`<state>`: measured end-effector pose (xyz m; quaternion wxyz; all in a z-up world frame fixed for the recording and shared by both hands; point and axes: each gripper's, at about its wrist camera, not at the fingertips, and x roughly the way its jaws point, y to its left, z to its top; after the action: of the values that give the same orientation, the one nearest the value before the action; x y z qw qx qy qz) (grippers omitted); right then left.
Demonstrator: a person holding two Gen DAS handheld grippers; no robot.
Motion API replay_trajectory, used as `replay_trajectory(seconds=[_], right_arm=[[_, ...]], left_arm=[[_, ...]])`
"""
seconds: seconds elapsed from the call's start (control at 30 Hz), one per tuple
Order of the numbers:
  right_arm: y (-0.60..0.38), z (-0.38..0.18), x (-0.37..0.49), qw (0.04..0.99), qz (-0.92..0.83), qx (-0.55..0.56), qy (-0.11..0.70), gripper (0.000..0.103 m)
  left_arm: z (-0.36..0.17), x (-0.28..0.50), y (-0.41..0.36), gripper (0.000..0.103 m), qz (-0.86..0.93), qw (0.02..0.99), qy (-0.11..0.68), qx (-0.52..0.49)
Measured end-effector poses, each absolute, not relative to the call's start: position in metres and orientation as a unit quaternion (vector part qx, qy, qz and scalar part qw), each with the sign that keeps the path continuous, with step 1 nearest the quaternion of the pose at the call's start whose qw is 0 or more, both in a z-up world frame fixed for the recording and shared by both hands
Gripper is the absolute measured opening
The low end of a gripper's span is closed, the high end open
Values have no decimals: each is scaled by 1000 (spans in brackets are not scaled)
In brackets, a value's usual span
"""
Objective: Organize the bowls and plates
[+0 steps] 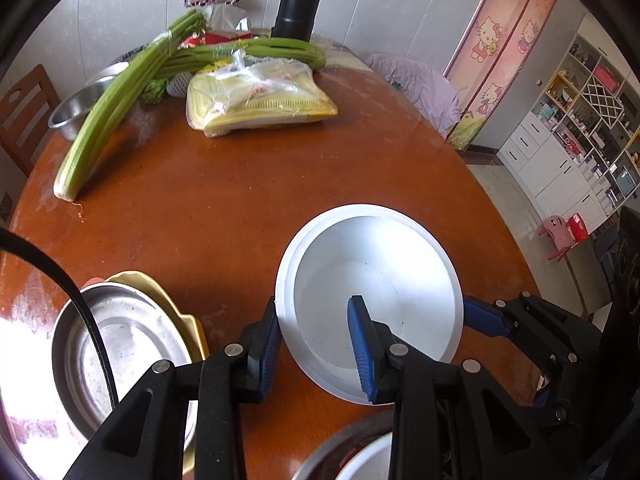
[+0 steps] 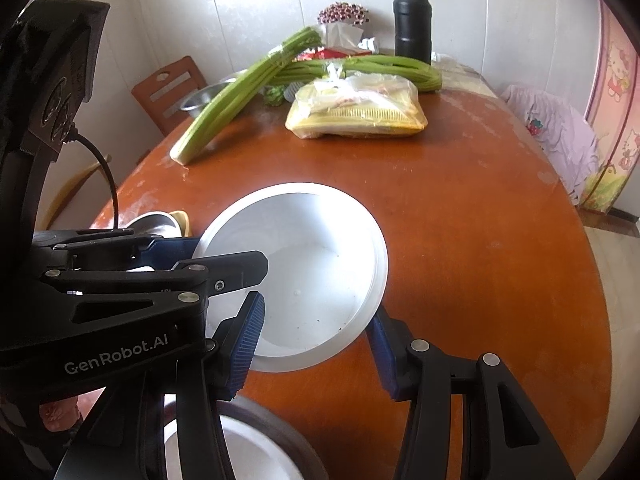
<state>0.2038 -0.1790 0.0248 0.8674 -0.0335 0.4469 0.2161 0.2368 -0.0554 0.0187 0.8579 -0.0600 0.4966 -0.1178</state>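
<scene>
A white deep bowl (image 1: 376, 280), with a second rim line showing just outside its own, is held over the round brown table (image 1: 208, 208). My left gripper (image 1: 314, 302) is shut on its left rim, with one blue pad inside and the other outside. My right gripper (image 2: 317, 306) is shut on the near right rim of the same bowl (image 2: 304, 264), again one pad inside and one outside. Each gripper shows in the other's view: the right gripper (image 1: 486, 320) at the bowl's right edge, the left gripper (image 2: 176, 246) at its left edge.
A steel plate (image 1: 120, 344) lies on a yellow plate (image 1: 192, 328) to the left. A steel dish (image 2: 288, 444) holding a white bowl (image 2: 240, 444) sits nearest me. Farther back lie celery (image 1: 116, 112), a bagged yellow pack (image 1: 260, 104), a steel bowl (image 1: 72, 112) and a black flask (image 1: 296, 8).
</scene>
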Motion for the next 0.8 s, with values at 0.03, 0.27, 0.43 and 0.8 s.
replay_trajectory(seconds=[0.03, 0.27, 0.43, 0.8], right_arm=[[-179, 28, 200, 869, 216, -34, 443, 53], [-184, 47, 167, 879, 218, -35, 422, 53], [-187, 53, 138, 883, 220, -33, 413, 53], [-195, 43, 73, 880, 220, -44, 418, 53]], left_arm=[[22, 233, -56, 33, -118, 860, 494, -59], [42, 195, -59, 33, -122, 870, 475, -51], [47, 163, -62, 33, -125, 874, 467, -50], [30, 101, -73, 33, -135, 868, 476, -40]])
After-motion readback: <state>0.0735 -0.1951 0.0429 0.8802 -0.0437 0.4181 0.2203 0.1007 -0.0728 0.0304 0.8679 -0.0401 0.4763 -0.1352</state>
